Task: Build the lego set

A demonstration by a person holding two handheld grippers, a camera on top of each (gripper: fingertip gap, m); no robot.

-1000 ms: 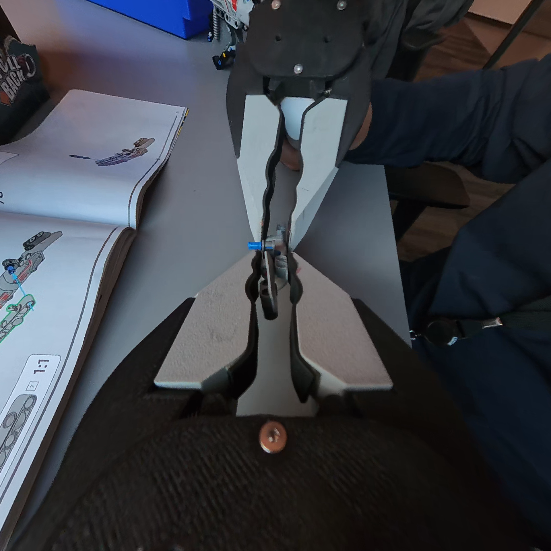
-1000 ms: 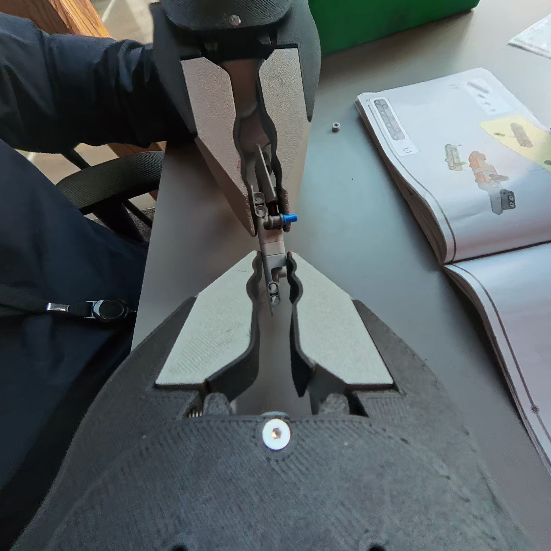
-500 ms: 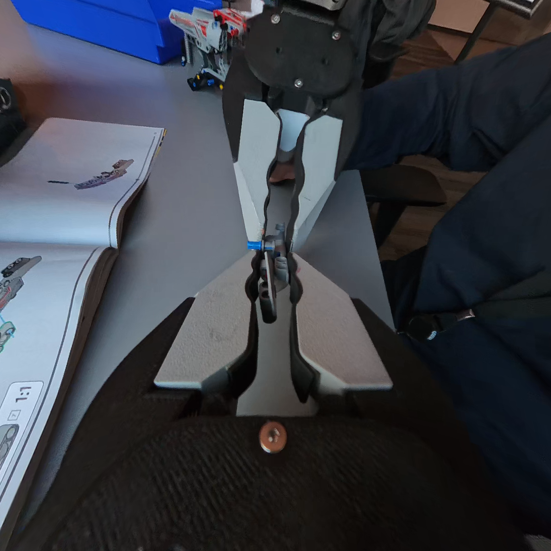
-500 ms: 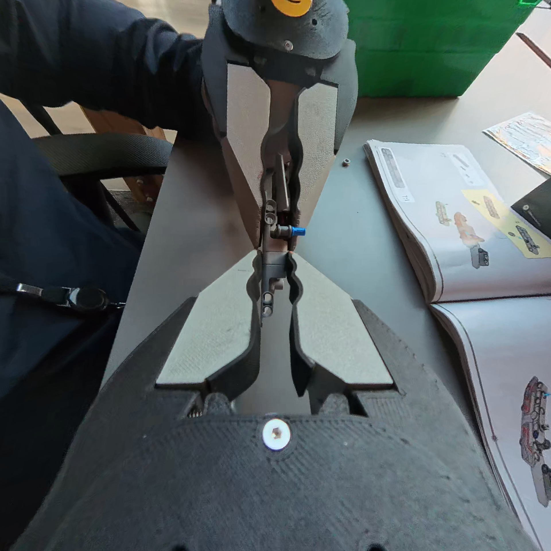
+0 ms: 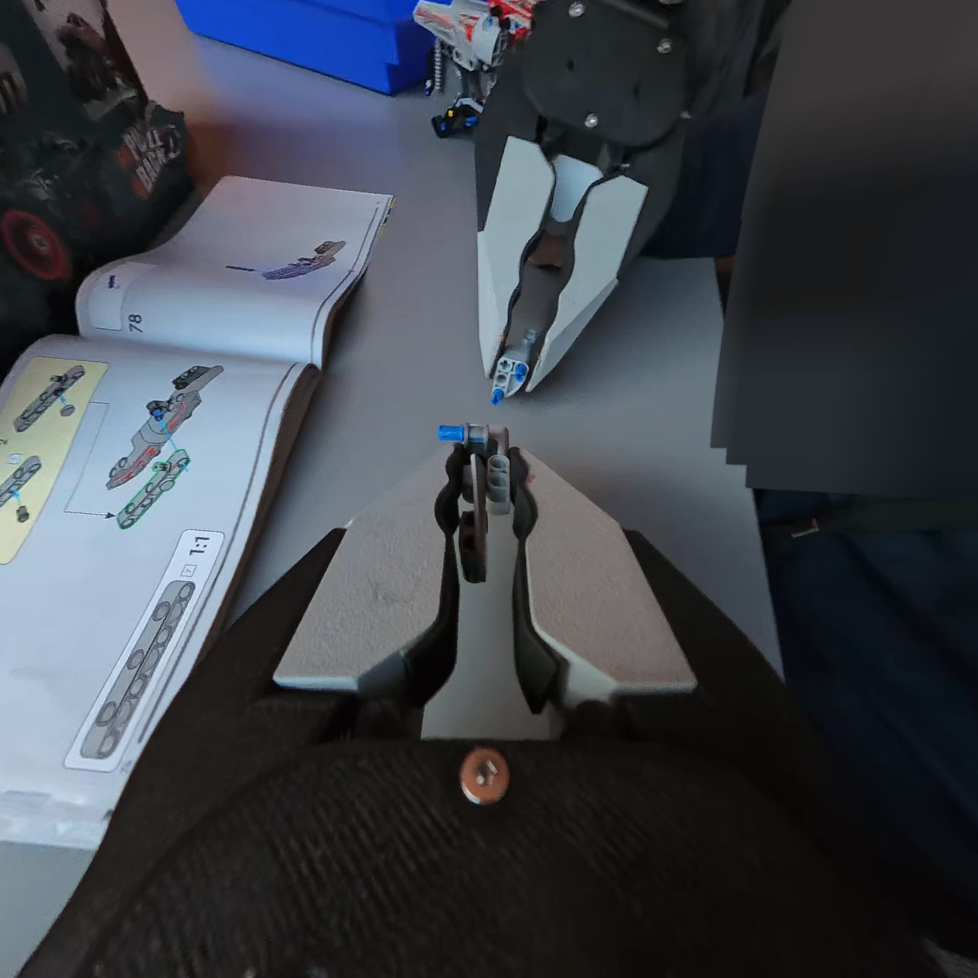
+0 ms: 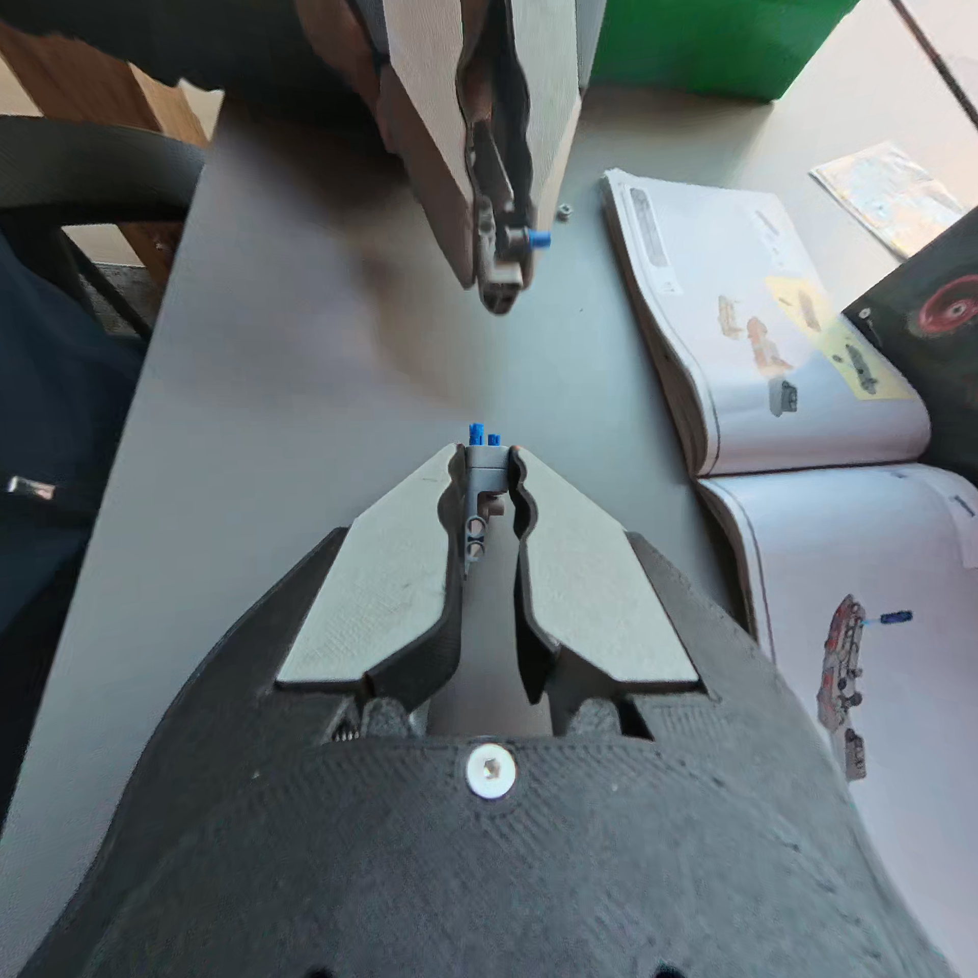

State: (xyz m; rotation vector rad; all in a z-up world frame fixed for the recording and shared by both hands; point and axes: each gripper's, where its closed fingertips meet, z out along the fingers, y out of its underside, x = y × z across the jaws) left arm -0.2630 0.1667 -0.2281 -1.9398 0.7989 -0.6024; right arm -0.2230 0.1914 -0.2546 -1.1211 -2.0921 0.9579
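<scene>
My left gripper [image 5: 484, 452] is shut on a dark lego beam [image 5: 473, 545] that carries a grey connector [image 5: 498, 484] and a blue pin [image 5: 450, 433] sticking out to the left. My right gripper [image 6: 487, 450] is shut on a grey lego connector [image 6: 484, 471] with two blue pins [image 6: 479, 433] at its front end. The grippers face each other tip to tip above the grey table [image 5: 413, 328], with a clear gap between the pieces. The right gripper [image 5: 510, 378] shows in the left wrist view. The left gripper [image 6: 500, 286] shows in the right wrist view.
An open instruction booklet [image 5: 185, 476] lies beside the grippers; it also shows in the right wrist view [image 6: 767, 344]. A blue bin [image 5: 317, 32], a partly built model [image 5: 465, 32] and a dark box [image 5: 63, 159] stand behind. A green bin [image 6: 714, 37], a small loose piece [image 6: 565, 210] and a sheet [image 6: 889, 196] are nearby. My hands' fingertips stand some 6 centimetres from each other. About 30 centimetres separates my right fingertips from the partly built model [image 5: 465, 32].
The two grippers held their pieces together tip to tip. They have now pulled apart, each keeping its own piece.
</scene>
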